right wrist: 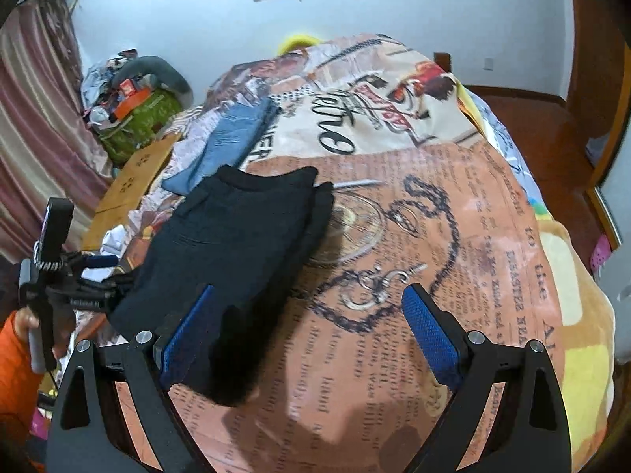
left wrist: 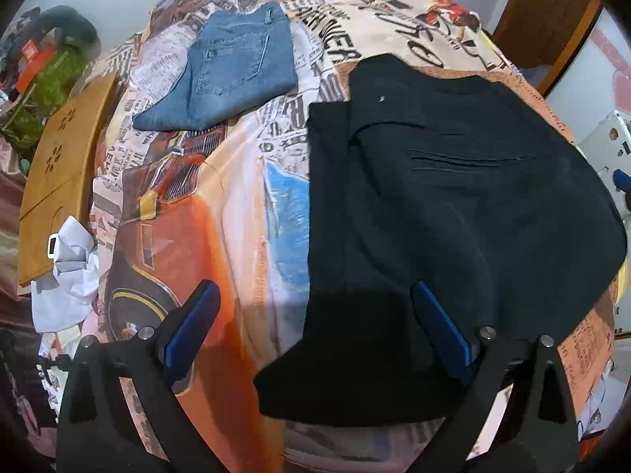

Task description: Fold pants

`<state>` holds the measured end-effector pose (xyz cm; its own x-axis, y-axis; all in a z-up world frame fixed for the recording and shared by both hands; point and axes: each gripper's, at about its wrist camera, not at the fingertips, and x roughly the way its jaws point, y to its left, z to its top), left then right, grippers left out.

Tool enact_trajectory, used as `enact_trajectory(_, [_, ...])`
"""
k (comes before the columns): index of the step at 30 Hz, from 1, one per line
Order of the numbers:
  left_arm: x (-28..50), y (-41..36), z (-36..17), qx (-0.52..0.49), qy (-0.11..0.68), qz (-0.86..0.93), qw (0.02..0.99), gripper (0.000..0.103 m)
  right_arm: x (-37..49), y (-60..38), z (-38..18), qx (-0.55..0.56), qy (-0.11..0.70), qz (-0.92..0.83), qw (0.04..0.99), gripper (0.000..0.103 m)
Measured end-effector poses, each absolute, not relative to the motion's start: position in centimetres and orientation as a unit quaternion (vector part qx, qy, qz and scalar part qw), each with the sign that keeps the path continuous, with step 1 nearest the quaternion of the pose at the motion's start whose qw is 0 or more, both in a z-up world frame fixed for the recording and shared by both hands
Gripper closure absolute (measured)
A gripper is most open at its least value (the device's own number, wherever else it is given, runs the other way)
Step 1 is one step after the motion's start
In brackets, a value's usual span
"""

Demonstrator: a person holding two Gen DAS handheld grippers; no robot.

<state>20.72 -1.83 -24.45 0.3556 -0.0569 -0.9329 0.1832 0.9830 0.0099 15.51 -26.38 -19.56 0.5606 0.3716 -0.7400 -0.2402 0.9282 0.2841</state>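
Black pants (left wrist: 453,197), folded into a thick bundle, lie flat on the printed bedspread (left wrist: 221,213) that covers the bed, toward its near edge. My left gripper (left wrist: 313,327) hovers above the bundle's near end with its blue-padded fingers (left wrist: 197,323) spread wide; one finger is over the bare bedspread and the other over the black cloth, and nothing is clamped between them. My right gripper (right wrist: 309,327) is likewise released, fingers (right wrist: 430,331) wide apart, above the bedspread at the bundle's right side; its left finger overlaps the edge of the black pants (right wrist: 236,244) in the right wrist view, but I cannot tell whether it touches the cloth. Blue jeans (left wrist: 236,75), also folded, lie farther up the bedspread, well apart from the black bundle in the left wrist view, toward the bed's far left part. A wooden board (left wrist: 63,173) rests beside the bed's left edge, with crumpled white cloth (left wrist: 69,272) at its near end. In the right wrist view my left hand (right wrist: 27,321), with an orange sleeve (right wrist: 12,366), grips the handle of the left gripper's frame at the bed's left edge.
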Motion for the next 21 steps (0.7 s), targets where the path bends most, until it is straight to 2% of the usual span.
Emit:
enact_trajectory(5, [19.9, -2.2, -24.2, 0.082, 0.534, -0.071, 0.839, 0.004, 16.2, -25.0, -22.1, 0.069, 0.461, 0.178, 0.867, 0.01])
enact_trajectory(10, [19.7, -0.3, -24.5, 0.057, 0.542, -0.075, 0.835, 0.004, 16.2, -25.7, -24.0, 0.086, 0.481, 0.183, 0.853, 0.011])
enact_trajectory(14, [20.3, 0.7, -23.9, 0.041, 0.548, -0.076, 0.832, 0.004, 16.5, -26.0, -23.1, 0.078, 0.48, 0.181, 0.855, 0.011])
enact_trajectory(21, [23.3, -0.6, -20.9, 0.069, 0.504, -0.08, 0.857, 0.004, 18.7, -25.9, -21.2, 0.082, 0.461, 0.185, 0.864, 0.01])
